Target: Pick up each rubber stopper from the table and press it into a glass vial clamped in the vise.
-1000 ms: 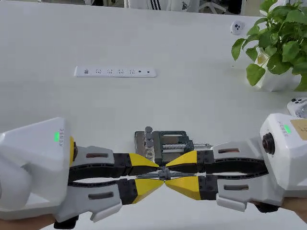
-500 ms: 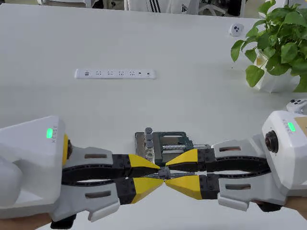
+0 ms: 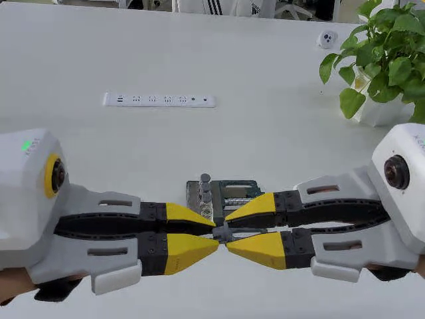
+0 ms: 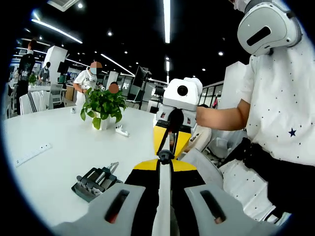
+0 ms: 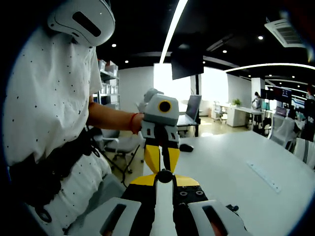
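Meeting tip to tip above bench [image 3: 279, 133], left gripper [image 3: 214, 232] and right gripper [image 3: 229, 235] each had jaws closed on rubber stopper [image 3: 222, 232], near vise [image 3: 242, 193] clamping glass vials [image 3: 206, 199]. Step judged: handover. Next: one gripper releases, other seats stopper in unstoppered vial.

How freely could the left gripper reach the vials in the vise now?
Probably not yet: the vise with its vials lies just beyond the left gripper, but that gripper is shut on a stopper the right gripper also pinches.
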Available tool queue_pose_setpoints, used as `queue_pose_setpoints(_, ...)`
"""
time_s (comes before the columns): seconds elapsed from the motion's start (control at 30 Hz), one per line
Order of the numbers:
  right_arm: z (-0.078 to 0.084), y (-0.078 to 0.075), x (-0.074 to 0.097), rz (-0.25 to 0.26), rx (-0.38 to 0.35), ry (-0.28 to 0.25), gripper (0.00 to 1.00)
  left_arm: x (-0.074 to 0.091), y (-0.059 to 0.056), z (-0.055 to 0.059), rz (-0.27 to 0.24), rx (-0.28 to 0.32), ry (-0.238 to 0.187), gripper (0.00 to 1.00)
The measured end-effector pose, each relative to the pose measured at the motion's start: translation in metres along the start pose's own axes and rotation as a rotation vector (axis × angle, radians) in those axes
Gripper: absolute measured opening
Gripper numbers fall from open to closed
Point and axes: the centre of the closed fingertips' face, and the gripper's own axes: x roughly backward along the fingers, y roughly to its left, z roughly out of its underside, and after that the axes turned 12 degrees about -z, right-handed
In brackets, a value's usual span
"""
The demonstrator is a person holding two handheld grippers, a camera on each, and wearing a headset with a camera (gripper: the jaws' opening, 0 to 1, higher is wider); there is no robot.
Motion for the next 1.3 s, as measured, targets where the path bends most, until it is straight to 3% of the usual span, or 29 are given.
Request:
queue_pose_setpoints(0.3,0.0,0.005,0.0,-0.034,-0.012,-0.002,0.07,0.004,-0.008,0.004,0.04,0.014,0.011,0.04)
queue_pose_setpoints(0.73,0.001,0.008,-0.004,-0.048,-0.027,0.006,0.07,0.002,-0.011,0.009,0.054,0.016,0.039,0.03)
queue_pose_setpoints(0.83,-0.005,0.009,-0.003,-0.053,-0.032,-0.027,0.06,0.001,-0.008,0.019,0.042,-0.008,0.085,0.03)
queue_pose_setpoints(0.87,-0.006,0.009,-0.002,-0.052,-0.022,-0.029,0.04,0.0,-0.009,0.018,0.048,0.002,0.076,0.03)
queue_pose_setpoints(0.93,0.006,0.006,0.0,-0.038,-0.031,0.043,0.02,0.001,-0.012,0.008,0.066,0.04,0.029,0.03)
queue_pose_setpoints(1.0,-0.003,0.005,0.0,-0.037,-0.061,-0.027,0.06,0.001,-0.008,0.012,0.046,0.017,0.044,0.03)
queue_pose_setpoints(1.3,-0.001,0.008,-0.004,-0.046,-0.058,-0.02,0.11,-0.001,-0.008,0.008,0.048,0.027,0.033,0.03)
